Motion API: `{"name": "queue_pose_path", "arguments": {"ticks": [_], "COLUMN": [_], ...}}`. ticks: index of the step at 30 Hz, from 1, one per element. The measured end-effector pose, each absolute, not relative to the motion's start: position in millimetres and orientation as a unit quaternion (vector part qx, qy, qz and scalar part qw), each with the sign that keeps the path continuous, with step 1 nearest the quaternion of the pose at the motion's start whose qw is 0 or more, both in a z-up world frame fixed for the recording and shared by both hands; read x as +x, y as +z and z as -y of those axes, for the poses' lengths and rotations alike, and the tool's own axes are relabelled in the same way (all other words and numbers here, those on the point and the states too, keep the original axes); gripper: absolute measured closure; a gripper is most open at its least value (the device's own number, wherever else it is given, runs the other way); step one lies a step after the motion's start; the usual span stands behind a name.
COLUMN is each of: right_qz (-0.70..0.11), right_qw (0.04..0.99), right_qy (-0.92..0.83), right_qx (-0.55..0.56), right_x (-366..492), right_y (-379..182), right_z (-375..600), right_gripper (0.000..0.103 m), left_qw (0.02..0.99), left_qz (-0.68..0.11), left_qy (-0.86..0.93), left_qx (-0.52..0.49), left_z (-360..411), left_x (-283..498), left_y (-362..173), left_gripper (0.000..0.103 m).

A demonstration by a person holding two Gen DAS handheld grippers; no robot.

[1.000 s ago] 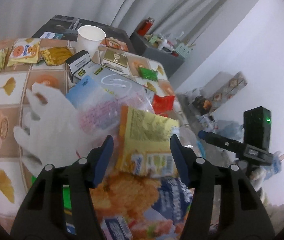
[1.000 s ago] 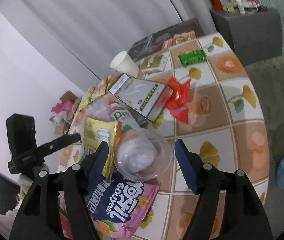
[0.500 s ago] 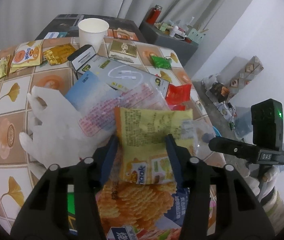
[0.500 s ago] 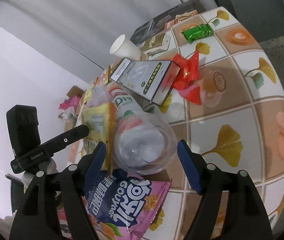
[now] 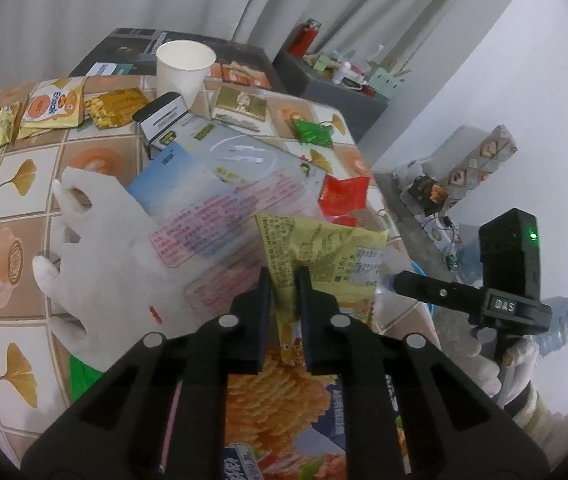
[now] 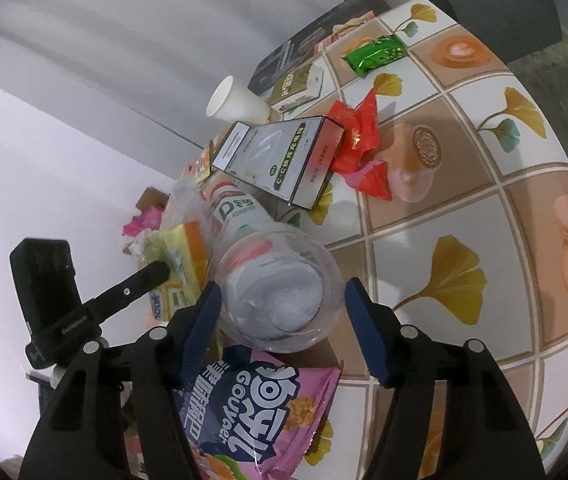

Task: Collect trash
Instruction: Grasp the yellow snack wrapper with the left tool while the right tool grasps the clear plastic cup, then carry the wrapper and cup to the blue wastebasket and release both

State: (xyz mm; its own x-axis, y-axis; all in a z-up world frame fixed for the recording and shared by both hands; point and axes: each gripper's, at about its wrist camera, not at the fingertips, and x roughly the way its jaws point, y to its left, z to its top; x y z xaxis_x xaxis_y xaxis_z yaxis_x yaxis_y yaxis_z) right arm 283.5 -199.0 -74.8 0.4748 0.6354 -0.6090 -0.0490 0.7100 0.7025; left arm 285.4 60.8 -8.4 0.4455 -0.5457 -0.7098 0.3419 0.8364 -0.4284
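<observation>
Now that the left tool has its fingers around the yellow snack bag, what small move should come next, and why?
Probably lift it a little. The left tool looks shut on the yellow snack bag, which lies on other wrappers. The right tool is open around the clear plastic cup, so it stays clear.

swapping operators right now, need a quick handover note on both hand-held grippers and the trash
Left hand-held gripper: shut on the yellow bag, at the table's near edge.
Right hand-held gripper: open, its fingers either side of the clear cup, not gripping it.
On the table: pink bag, red wrappers, green wrapper, paper cup, box, white glove, small snack packs.
Done: yellow bag gripped.
Left: bin it, then collect the cup and the rest.
</observation>
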Motion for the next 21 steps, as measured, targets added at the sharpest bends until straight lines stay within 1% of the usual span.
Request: {"name": "queue_pose_path", "arguments": {"ticks": [4,9,16,21], "right_qz": [-0.459,-0.444,-0.415,-0.388], "right_qw": [0.798,0.805,0.818,0.830], "right_qy": [0.209,0.197,0.178,0.162], "right_qx": [0.331,0.340,0.356,0.366], "right_x": [279.6,270.0,247.1,219.7], "right_y": [-72.4,-63.5,-41.0,-23.7], "right_z": [207.4,220.0,246.0,265.5], "right_gripper": [0.041,0.041,0.041,0.041], "left_qw": [0.848,0.855,0.864,0.867], "left_qz": [-0.438,-0.418,-0.395,-0.382], "left_qy": [-0.274,-0.276,-0.278,-0.289], "left_qx": [-0.120,-0.135,-0.143,-0.135], "left_z": [-63.6,-72.7,-76.8,-66.1], "left_x": [278.4,271.3,257.6,246.2], "left_y": [2.0,15.6,35.6,49.4], "left_gripper": [0.095,0.095,0.095,0.095]}}
